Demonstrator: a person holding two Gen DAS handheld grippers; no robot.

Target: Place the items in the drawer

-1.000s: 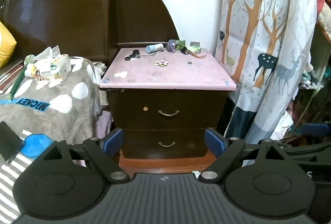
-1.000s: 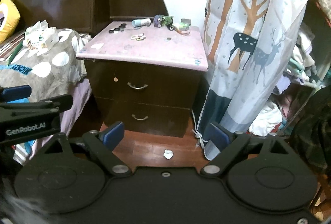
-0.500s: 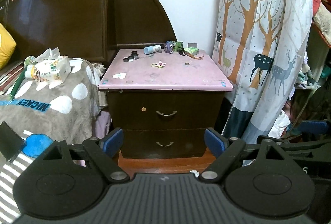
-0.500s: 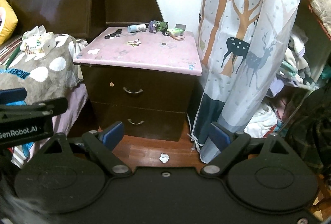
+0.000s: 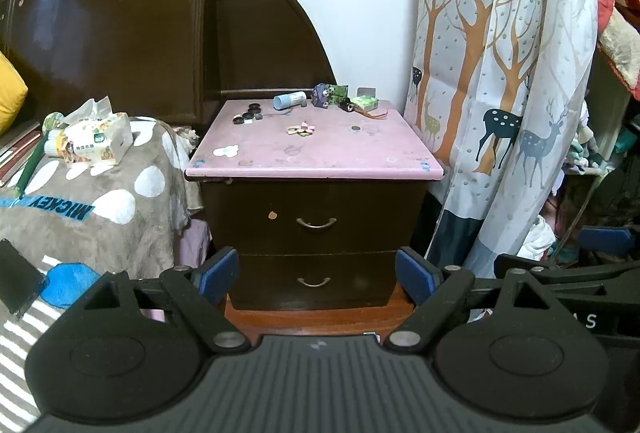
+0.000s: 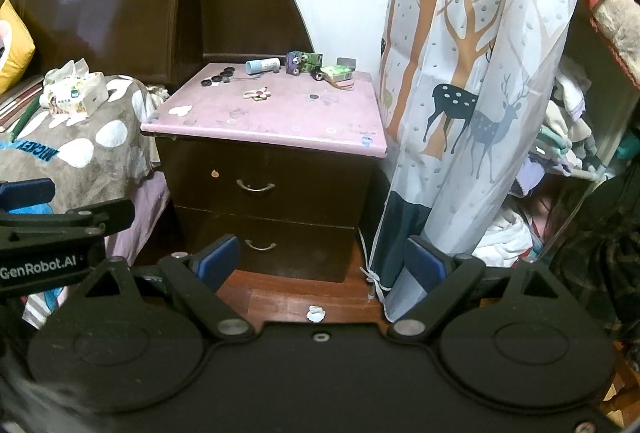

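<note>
The left gripper [image 5: 317, 271] sat at the bottom of its own view, blue-padded jaws spread wide with nothing between them. The right gripper [image 6: 322, 265] was likewise spread and empty, its side apparently showing at the lower right of the left view.

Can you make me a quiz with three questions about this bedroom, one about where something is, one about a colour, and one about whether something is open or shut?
1. Where is the tissue pack?
A. on the blanket-covered bed
B. on the nightstand
C. on the floor

2. What colour is the nightstand top?
A. green
B. pink
C. yellow

3. How are the two drawers, upper and lower?
A. both pulled out
B. one pulled out
C. both shut

Answers: 1 A, it rests on the spotted blanket beside the nightstand. 2 B, the top is pink over dark wood. 3 C, both fronts sit flush, handles untouched.
</note>
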